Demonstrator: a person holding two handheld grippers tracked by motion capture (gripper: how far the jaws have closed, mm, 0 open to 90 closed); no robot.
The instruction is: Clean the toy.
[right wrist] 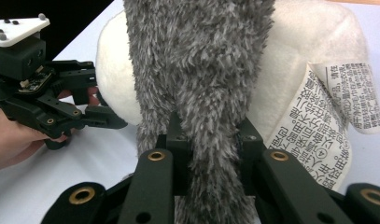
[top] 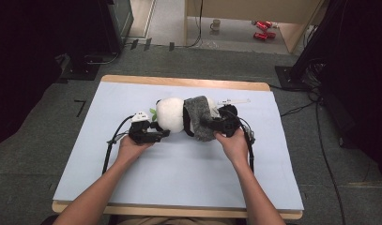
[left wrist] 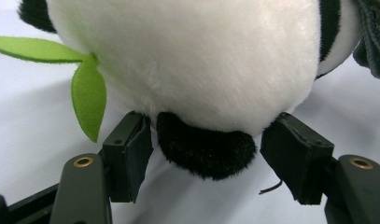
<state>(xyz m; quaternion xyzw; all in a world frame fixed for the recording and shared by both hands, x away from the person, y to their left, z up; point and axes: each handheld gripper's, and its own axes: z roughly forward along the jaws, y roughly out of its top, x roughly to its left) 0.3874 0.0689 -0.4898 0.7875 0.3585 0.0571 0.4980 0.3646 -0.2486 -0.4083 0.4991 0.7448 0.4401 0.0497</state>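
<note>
Two fingers (right wrist: 178, 154) pinching grey scarf (right wrist: 201, 93), panda (top: 172, 114) beside

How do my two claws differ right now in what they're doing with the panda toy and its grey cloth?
The left claw stands open, its pads either side of the white-and-black plush panda's black foot without pressing it; the right claw is clamped shut on the fuzzy grey cloth wrapped around the panda. The left claw sits at the panda's leaf end, the right claw at the end with the printed tag. Both are black, hand-held and low over the pale blue table.
</note>
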